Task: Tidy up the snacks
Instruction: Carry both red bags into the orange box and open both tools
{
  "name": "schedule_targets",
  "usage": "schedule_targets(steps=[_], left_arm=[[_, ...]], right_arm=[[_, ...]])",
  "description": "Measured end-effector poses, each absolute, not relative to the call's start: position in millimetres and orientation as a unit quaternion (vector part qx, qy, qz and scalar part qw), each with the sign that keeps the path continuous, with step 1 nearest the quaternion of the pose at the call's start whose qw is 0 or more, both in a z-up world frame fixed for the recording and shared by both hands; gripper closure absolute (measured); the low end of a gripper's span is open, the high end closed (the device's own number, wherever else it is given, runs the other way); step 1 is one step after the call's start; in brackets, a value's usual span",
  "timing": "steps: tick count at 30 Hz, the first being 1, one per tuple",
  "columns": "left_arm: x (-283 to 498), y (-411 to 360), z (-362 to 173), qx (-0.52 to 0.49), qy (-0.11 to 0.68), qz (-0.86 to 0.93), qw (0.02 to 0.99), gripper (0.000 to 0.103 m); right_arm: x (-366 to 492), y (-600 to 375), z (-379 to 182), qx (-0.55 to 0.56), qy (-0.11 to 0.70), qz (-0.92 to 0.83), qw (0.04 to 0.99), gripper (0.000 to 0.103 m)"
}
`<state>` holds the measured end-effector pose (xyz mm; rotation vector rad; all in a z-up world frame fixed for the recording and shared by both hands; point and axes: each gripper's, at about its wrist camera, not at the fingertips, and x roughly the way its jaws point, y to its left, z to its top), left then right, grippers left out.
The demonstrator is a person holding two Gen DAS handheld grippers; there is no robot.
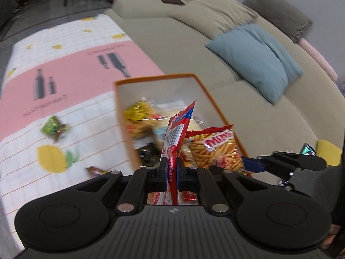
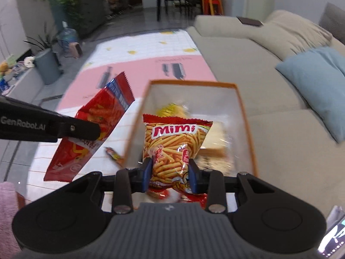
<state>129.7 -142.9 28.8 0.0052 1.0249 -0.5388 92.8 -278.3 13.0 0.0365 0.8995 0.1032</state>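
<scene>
1. An orange-rimmed box (image 2: pixel 248 116) sits at the edge of the lemon-print tablecloth (image 1: pixel 90 116), beside the beige sofa (image 2: pixel 269 112). It holds a yellow packet (image 1: pixel 138 111) and other wrapped snacks.
2. Motion blur makes the box's deeper contents hard to tell apart; a green snack (image 1: pixel 52 127) and a small wrapper (image 2: pixel 113 153) lie on the cloth outside it.
3. The left gripper (image 1: pixel 171 168) pinches a long red packet (image 2: pixel 90 129) edge-on, its jaws nearly together, held beside the box.
4. The right gripper (image 2: pixel 171 172) grips the Mimi stick-snack bag (image 2: pixel 174 142) from both sides, over the box's near end.
</scene>
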Motion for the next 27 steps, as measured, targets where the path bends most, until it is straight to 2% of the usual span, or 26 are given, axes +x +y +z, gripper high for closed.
schedule_targets(steps=[9,27], left_arm=[[158,-197,-15,0.032,0.541,-0.265,0.798,0.096],[184,-220,-82,0.074,0.611,-0.251,0.747,0.096]], right_arm=[[114,-314,-22,0.028,0.488,0.048,0.871,0.07],[144,-319,-81,0.025,0.573,0.059,0.817,0.07]])
